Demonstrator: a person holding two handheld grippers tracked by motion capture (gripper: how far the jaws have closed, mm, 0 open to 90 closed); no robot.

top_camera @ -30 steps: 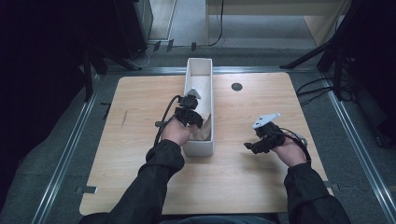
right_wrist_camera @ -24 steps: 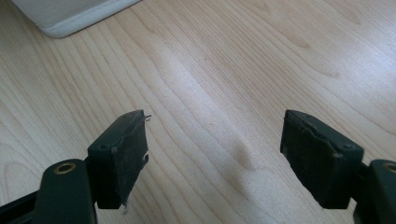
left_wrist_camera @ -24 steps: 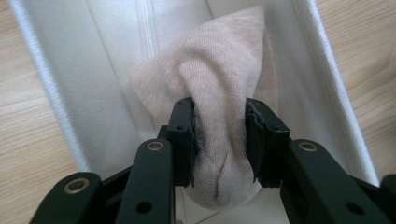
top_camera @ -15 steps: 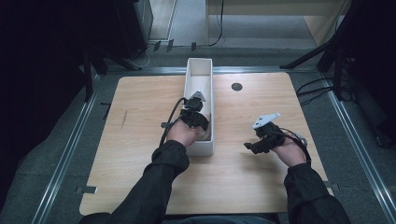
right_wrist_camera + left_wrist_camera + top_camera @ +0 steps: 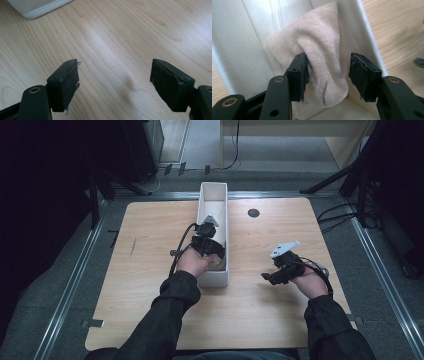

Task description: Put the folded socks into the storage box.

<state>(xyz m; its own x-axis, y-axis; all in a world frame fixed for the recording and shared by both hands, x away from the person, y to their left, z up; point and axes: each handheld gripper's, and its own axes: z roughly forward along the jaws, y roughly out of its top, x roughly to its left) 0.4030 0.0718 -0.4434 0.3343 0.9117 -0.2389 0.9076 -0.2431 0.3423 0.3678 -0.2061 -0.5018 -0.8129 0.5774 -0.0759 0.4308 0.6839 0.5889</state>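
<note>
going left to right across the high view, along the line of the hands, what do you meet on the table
Bare table → left tool reaching into the white box → white box, its near end on that line → bare wood → right tool held over the table → bare wood to the right edge.

The high view is soft and grainy: the table is evenly lit from above, while the surroundings at 9 and 3 o'clock sink into black. Both gripper views are bright, with soft glare on the wood and slightly blurred near jaws.
</note>
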